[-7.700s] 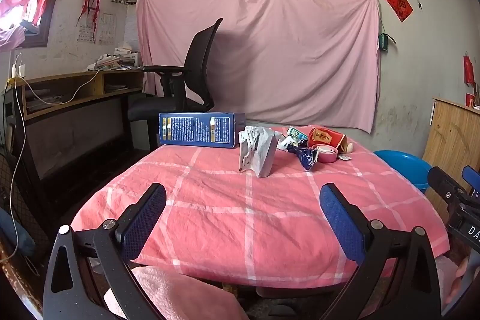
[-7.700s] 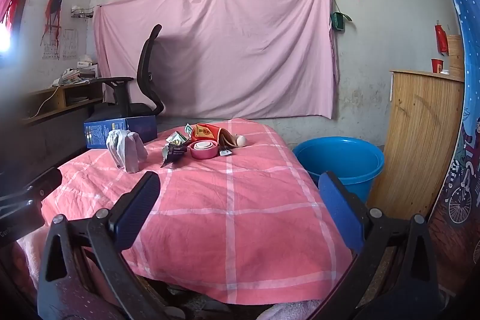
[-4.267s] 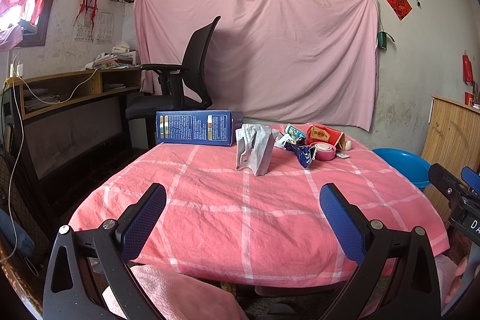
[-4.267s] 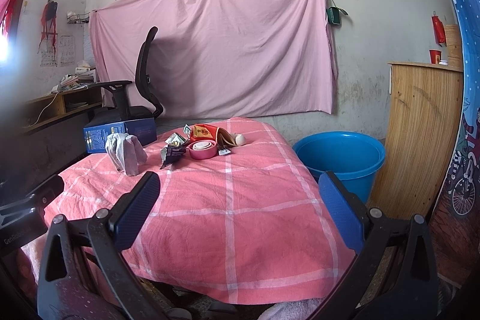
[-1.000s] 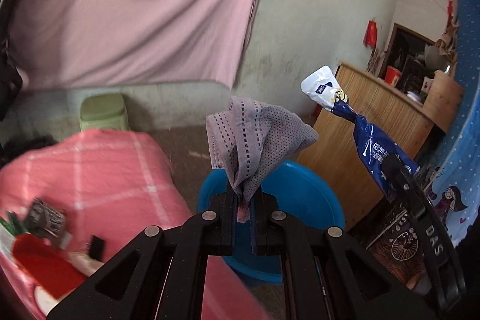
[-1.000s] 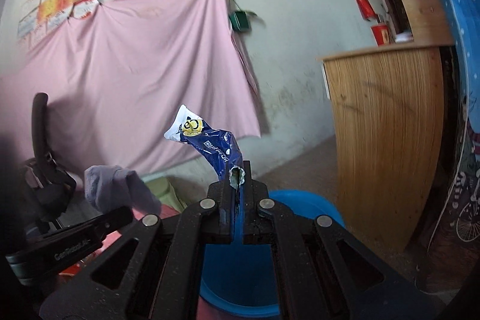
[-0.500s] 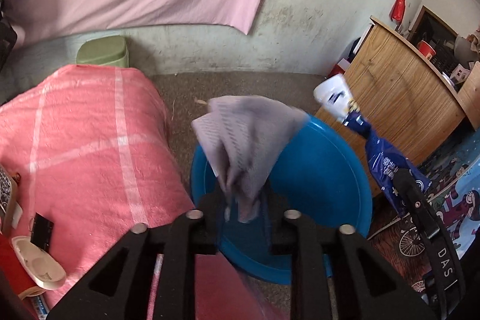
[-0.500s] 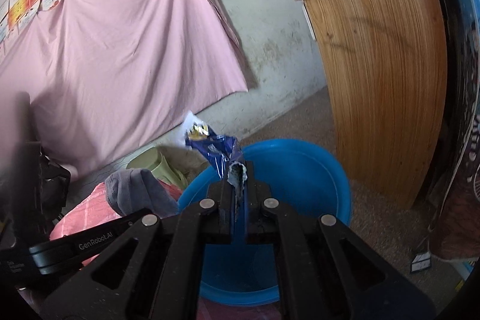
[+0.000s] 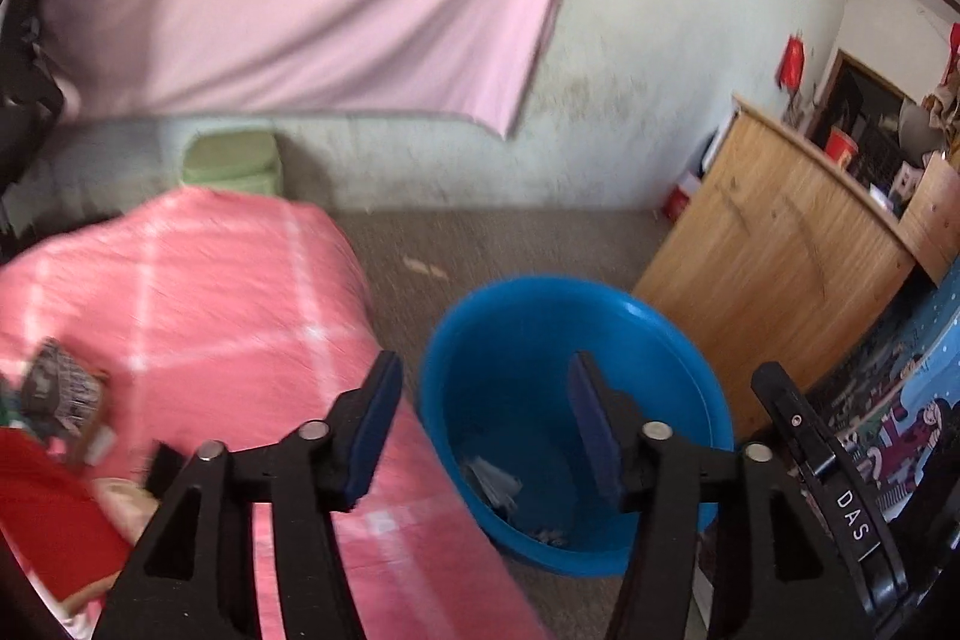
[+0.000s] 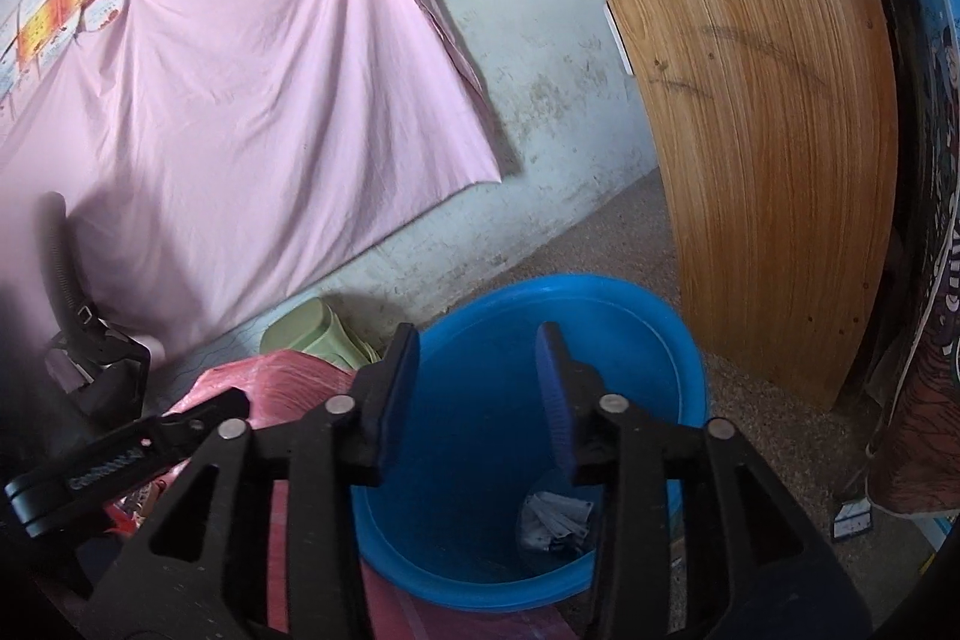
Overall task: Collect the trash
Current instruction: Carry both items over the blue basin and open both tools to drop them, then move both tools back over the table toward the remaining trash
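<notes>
Hovering over the floor-standing blue basin (image 9: pixel 528 304), both tongs stand about half open with nothing between the pads, their jaws having just been opening. Read from left to right in the left wrist view: the pink-checked table (image 9: pixel 198 292) fills the left side, and at its left edge lies the remaining trash (image 9: pixel 63 388), a blurred cluster of a dark wrapper with red and pale items below it; the left tongs (image 9: pixel 480 430) come next, their left pad over the table's edge and their right pad over the basin's interior; below them, on the basin floor, rests the discarded grey cloth (image 9: pixel 492 481); at the far right edge the side of the right tongs (image 9: pixel 822 478) shows as a black bar. In the right wrist view the right tongs (image 10: pixel 474 394) point down into the same basin, and the grey cloth (image 10: pixel 555 520) lies just below and right of the right pad; a dark scrap beside it may be a wrapper, though this cannot be told for certain. Judged from this layout, the drop is complete and the next pickup turns on one relation: the leftover trash lies on the table to the left of both tongs, away from the basin; the left tongs are the nearer and need only swing back leftward over the cloth, whereas the right tongs would have to cross the basin; the long axis of any single item is too blurred to read.
</notes>
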A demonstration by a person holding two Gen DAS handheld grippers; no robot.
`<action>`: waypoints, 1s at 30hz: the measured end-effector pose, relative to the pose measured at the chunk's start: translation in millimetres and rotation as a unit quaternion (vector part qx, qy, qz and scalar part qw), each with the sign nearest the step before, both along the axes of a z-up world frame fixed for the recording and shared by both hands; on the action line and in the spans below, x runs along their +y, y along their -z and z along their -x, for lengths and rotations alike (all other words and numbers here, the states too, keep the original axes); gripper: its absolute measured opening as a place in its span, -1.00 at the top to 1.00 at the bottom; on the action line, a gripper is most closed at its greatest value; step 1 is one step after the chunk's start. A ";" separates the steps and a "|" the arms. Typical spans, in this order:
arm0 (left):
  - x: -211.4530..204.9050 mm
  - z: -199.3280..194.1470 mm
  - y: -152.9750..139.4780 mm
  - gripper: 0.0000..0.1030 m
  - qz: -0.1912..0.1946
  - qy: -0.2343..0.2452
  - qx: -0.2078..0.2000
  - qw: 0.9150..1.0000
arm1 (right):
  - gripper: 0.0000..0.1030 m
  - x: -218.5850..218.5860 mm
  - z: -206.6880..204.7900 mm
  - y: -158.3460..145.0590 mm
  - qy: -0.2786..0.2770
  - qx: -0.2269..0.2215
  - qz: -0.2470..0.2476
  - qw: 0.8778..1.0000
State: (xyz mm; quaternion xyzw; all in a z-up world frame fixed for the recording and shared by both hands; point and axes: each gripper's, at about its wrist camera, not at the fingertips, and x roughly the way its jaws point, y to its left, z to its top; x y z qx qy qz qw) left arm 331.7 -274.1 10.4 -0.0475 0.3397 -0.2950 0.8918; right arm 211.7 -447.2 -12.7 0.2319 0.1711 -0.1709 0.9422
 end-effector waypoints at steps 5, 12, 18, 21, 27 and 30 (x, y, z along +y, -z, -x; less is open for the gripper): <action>41.4 17.1 -16.2 -0.44 0.018 -0.045 -0.055 0.997 | -0.45 15.9 8.2 -18.0 -0.013 -0.033 0.031 0.999; 104.0 50.7 -35.4 -0.96 0.030 -0.113 -0.142 0.983 | -1.00 56.6 26.7 -48.3 -0.040 -0.096 0.103 0.989; 155.6 86.5 -37.5 -0.96 0.008 -0.155 -0.199 0.968 | -1.00 101.1 40.1 -64.6 -0.076 -0.140 0.149 0.976; 176.3 102.5 -34.9 -0.96 0.005 -0.176 -0.212 0.961 | -1.00 126.3 47.3 -70.9 -0.099 -0.158 0.171 0.967; 226.0 124.5 -24.8 -0.96 0.001 -0.220 -0.212 0.952 | -1.00 161.8 59.0 -69.9 -0.143 -0.168 0.189 0.957; 245.6 133.6 -18.0 -0.96 -0.002 -0.233 -0.210 0.950 | -1.00 175.5 61.1 -67.9 -0.160 -0.163 0.198 0.953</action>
